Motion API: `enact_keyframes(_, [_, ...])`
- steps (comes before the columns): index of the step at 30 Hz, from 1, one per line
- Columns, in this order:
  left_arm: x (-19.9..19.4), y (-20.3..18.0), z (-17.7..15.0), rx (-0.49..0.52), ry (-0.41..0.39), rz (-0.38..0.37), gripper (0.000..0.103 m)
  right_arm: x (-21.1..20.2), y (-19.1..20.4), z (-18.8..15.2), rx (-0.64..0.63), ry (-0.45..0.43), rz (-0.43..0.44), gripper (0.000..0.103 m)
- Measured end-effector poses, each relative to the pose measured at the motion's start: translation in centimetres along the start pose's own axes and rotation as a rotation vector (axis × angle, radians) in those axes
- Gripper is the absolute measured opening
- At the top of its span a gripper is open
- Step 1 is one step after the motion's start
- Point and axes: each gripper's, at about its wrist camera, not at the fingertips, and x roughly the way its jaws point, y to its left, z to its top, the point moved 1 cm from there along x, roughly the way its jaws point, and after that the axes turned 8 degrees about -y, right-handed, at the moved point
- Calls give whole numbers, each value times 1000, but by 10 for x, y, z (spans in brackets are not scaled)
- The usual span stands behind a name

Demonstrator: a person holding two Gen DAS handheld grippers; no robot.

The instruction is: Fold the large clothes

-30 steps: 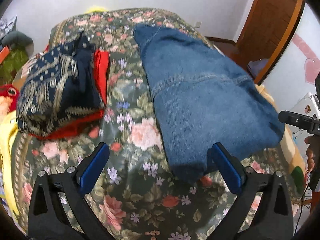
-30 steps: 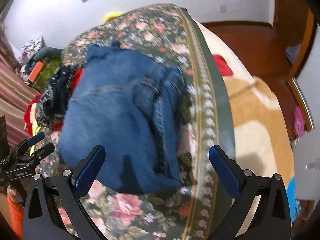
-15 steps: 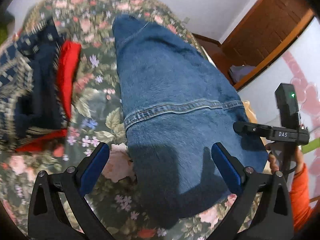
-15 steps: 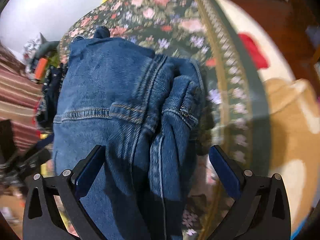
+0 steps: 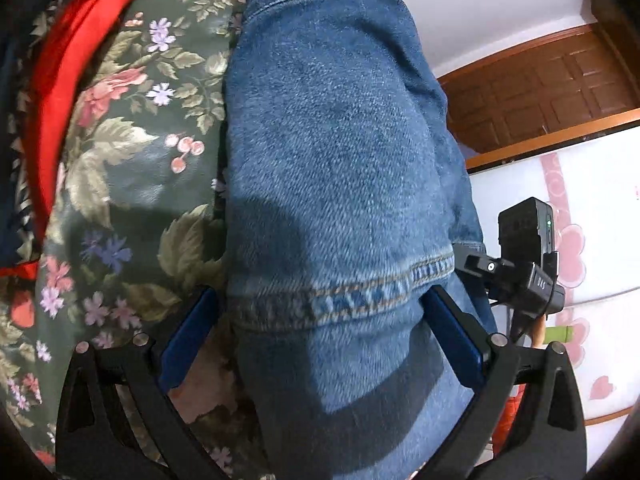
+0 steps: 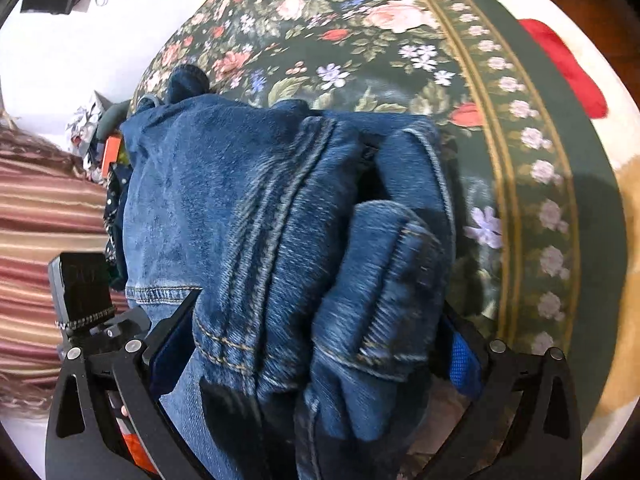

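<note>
A folded blue denim garment (image 5: 332, 140) lies on a floral bedspread (image 5: 140, 160). My left gripper (image 5: 320, 320) is open and straddles the denim's near end, one blue pad on either side of a stitched seam. In the right wrist view the same denim (image 6: 240, 200) shows its bunched, layered side folds. My right gripper (image 6: 316, 344) is open too, with the thick folded edge between its fingers. Each gripper appears in the other's view: the right one (image 5: 516, 276) at the denim's right edge, the left one (image 6: 84, 300) at its left edge.
A stack of folded red and dark patterned clothes (image 5: 60, 80) sits left of the denim. The bedspread's bordered edge (image 6: 520, 200) runs along the right, with a cream blanket (image 6: 624, 184) beyond. A wooden door (image 5: 540, 92) stands behind, and striped cloth (image 6: 40, 220) hangs at left.
Both grippers have moved forward and down onto the denim from opposite sides. It now fills the space between their fingers. The jaws' spread is unchanged.
</note>
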Motion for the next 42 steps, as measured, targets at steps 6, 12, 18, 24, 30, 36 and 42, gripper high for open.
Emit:
enact_keyframes(6, [14, -16, 1, 32, -1, -25, 99, 3, 7, -1, -22, -3, 36, 94])
enact_keyframes(12, [5, -32, 2, 66, -47, 6, 68, -6, 14, -6, 17, -16, 10, 59])
enact_keyframes(18, [-26, -78, -3, 207, -111, 64, 54, -35, 52, -9, -10, -43, 2, 38])
enact_keyframes(24, [-86, -110, 2, 275, -207, 54, 51, -65, 104, -8, -71, -129, 40, 36])
enact_keyframes(30, [-169, -117, 12, 322, -327, 38, 50, -82, 173, 1, -159, -209, 95, 36])
enact_keyframes(36, [-242, -100, 23, 348, -444, 58, 50, -78, 239, 12, -240, -257, 150, 36])
enact_keyframes(42, [-293, -63, 49, 315, -530, 91, 50, -42, 293, 27, -293, -265, 197, 36])
